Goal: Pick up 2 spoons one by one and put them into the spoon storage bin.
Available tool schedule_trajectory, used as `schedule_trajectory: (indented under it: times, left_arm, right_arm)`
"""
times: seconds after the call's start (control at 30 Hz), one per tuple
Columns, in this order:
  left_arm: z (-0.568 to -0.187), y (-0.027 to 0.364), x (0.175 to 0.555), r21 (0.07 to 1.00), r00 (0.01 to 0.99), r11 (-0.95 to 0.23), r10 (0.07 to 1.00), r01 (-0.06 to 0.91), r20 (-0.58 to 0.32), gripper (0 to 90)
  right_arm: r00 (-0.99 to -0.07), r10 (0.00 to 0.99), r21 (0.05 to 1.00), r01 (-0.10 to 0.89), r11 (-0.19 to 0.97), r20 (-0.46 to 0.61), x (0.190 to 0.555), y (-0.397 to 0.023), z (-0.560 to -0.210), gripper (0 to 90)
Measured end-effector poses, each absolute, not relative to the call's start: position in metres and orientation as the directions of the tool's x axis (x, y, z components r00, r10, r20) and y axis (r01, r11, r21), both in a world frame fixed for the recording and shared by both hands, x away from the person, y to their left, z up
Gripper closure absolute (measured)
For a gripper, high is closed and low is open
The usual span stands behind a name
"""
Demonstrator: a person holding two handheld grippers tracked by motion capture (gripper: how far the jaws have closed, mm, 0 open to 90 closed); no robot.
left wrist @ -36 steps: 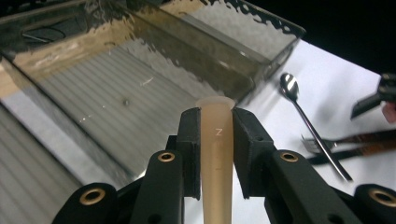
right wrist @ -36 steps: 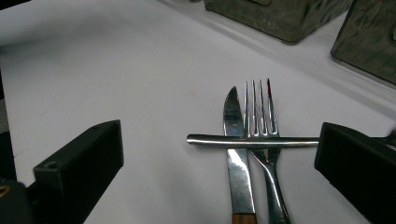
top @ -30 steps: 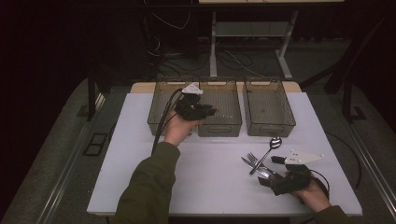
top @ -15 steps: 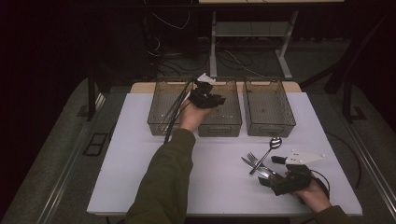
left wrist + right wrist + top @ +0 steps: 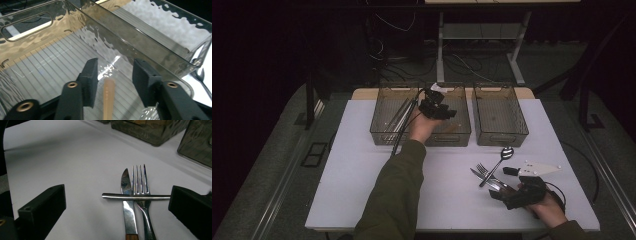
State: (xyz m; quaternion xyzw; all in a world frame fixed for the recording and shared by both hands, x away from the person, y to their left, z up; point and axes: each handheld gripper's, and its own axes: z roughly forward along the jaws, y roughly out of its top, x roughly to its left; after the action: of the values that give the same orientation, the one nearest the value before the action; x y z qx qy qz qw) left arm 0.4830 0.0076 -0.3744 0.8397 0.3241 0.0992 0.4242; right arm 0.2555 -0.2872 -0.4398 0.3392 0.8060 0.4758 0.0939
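Our left gripper (image 5: 112,75), jaws just spread, hangs over the wooden utensil (image 5: 108,100) in the middle bin (image 5: 462,131); it may snag. Right gripper (image 5: 117,202) gapes around the knife (image 5: 128,205), fork (image 5: 141,195), risking scatter.

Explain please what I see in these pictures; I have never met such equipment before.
There is no robot: a person holds a tool with two black fingers in each hand. One camera looks down from above; two ride on the tools. On the white table stand clear bins, with a knife, fork and spoon nearby. The left gripper, over the middle bin, has just been opening; a tan stick lies between its fingers, untouched. The right gripper is open, holding nothing.
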Motion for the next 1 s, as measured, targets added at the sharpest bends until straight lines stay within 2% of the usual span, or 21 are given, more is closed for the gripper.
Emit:
schedule_trajectory:
  times: [0.4, 0.83, 1.0]
  left_arm:
    - [-0.361, 0.030, 0.441, 0.822, 0.802, -0.401, 0.587, 0.405, -0.109, 31.5]
    - [-0.367, 0.079, 0.372, 0.857, 0.820, -0.381, 0.566, 0.348, -0.082, 25.4]
    - [-0.382, 0.100, 0.349, 0.854, 0.815, -0.385, 0.574, 0.349, -0.075, 19.1]
  right_arm:
    - [-0.756, 0.633, 0.826, 0.457, 0.329, 0.166, 0.257, -0.287, -0.441, 1.5]
    - [-0.747, 0.641, 0.818, 0.472, 0.328, 0.174, 0.258, -0.286, -0.442, 1.4]
    - [-0.742, 0.647, 0.817, 0.476, 0.325, 0.175, 0.259, -0.287, -0.443, 1.4]
